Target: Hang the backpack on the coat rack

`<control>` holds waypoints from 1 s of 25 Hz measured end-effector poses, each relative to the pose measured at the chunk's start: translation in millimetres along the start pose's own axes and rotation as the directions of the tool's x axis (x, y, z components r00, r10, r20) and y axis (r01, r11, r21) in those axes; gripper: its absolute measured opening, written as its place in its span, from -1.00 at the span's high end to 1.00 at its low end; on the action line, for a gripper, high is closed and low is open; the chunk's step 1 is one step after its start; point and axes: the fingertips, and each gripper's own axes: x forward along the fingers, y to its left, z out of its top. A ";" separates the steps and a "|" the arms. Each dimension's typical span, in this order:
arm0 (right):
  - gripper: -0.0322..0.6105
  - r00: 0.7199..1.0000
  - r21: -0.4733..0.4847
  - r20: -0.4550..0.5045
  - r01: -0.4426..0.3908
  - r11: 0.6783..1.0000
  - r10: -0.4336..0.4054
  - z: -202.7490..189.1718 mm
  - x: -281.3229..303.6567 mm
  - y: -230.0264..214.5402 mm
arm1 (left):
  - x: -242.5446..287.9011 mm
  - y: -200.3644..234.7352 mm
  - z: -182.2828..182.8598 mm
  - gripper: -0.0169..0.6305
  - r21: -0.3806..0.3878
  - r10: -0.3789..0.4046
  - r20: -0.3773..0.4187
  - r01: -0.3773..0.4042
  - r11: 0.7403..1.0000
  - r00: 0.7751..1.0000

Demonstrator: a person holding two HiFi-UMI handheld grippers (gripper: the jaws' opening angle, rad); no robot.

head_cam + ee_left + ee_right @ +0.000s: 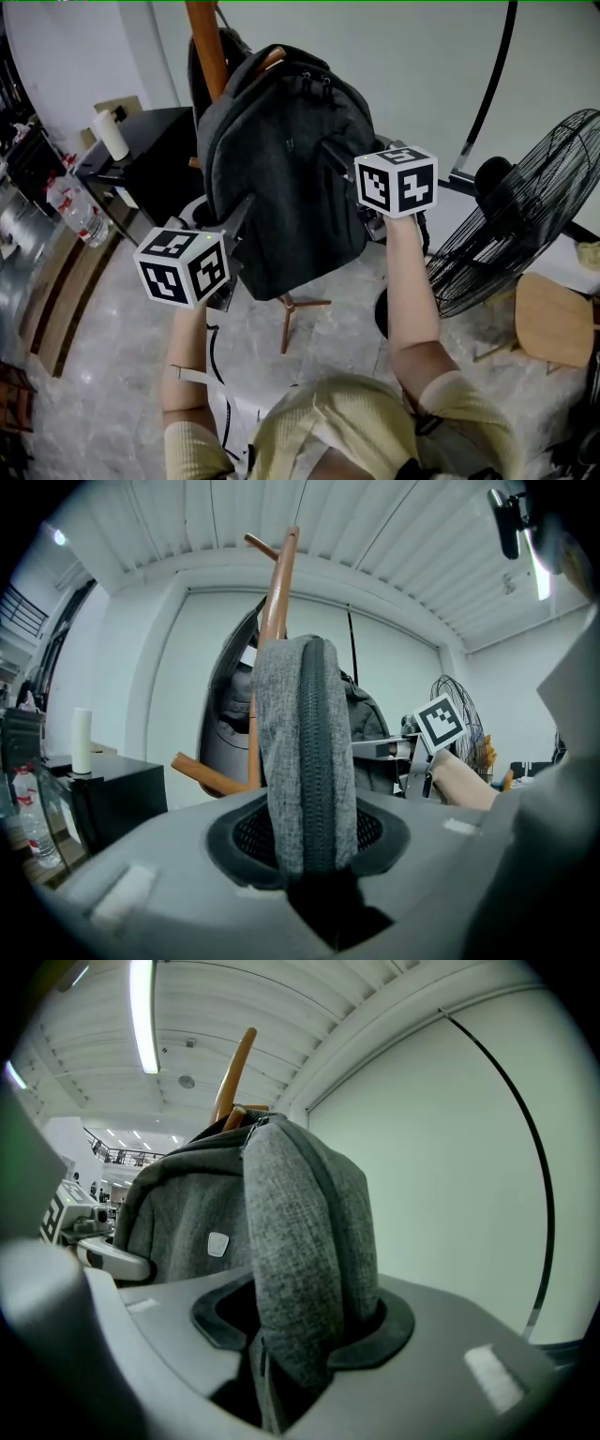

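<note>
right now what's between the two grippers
The backpack, by the rack. The head view shows it spanning from left gripper to right gripper; each gripper view shows a fold of it gripped.

Scene evenly lit by a ceiling strip light (142, 1016), soft shadows, gripper views bowed and darkened at edges, near foreground blurred.

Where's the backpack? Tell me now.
Head view, centre: the backpack is up against the coat rack, gripped by the left claw and right claw; the fan stands to its right.
</note>
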 end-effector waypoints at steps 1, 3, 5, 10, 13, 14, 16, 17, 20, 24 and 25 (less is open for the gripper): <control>0.33 1.000 -0.013 0.012 0.003 1.000 -0.003 -0.3 -0.5 0.5 | -0.4 1.1 -0.3 0.55 0.009 0.012 0.011 -0.012 1.000 1.000; 0.31 0.999 -0.046 0.041 0.007 0.999 -0.005 -1.2 -0.9 0.5 | -0.1 3.1 -1.0 0.53 0.034 0.037 0.030 -0.038 0.999 0.999; 0.31 0.998 -0.069 0.068 0.012 0.998 -0.007 -2.2 -1.9 0.3 | 0.4 4.6 -1.6 0.50 0.064 0.063 0.045 -0.065 0.996 0.997; 0.28 0.993 -0.099 0.116 0.040 0.994 -0.028 -2.4 -8.8 2.2 | -1.7 5.2 -0.8 0.44 0.116 0.115 0.090 -0.125 0.985 0.989; 0.23 0.986 -0.117 0.156 0.079 0.990 -0.060 -1.6 -11.4 -0.1 | -1.6 5.6 0.9 0.41 0.140 0.140 0.132 -0.158 0.977 0.981; 0.21 0.983 -0.120 0.170 0.094 0.988 -0.073 -1.2 -12.6 -1.2 | -1.8 5.8 1.2 0.39 0.144 0.149 0.147 -0.170 0.975 0.978; 0.13 0.975 -0.116 0.197 0.125 0.985 -0.101 -1.6 -15.8 -3.6 | -3.5 5.8 0.6 0.38 0.140 0.162 0.171 -0.187 0.972 0.972; 0.10 0.972 -0.113 0.206 0.142 0.983 -0.116 -2.7 -17.6 -4.8 | -4.5 5.4 -0.2 0.37 0.135 0.165 0.178 -0.190 0.972 0.970; 0.03 0.963 -0.112 0.210 0.195 0.974 -0.169 -8.7 -23.0 -9.0 | -5.9 3.8 -2.3 0.37 0.129 0.173 0.187 -0.199 0.972 0.967; 0.02 0.948 -0.133 0.207 0.272 0.953 -0.242 -17.3 -33.7 -12.6 | -7.3 3.1 -7.5 0.36 0.136 0.202 0.182 -0.228 0.964 0.962; 0.02 0.943 -0.134 0.213 0.286 0.949 -0.255 -18.4 -37.5 -11.5 | -8.3 2.7 -10.1 0.34 0.135 0.209 0.180 -0.235 0.963 0.961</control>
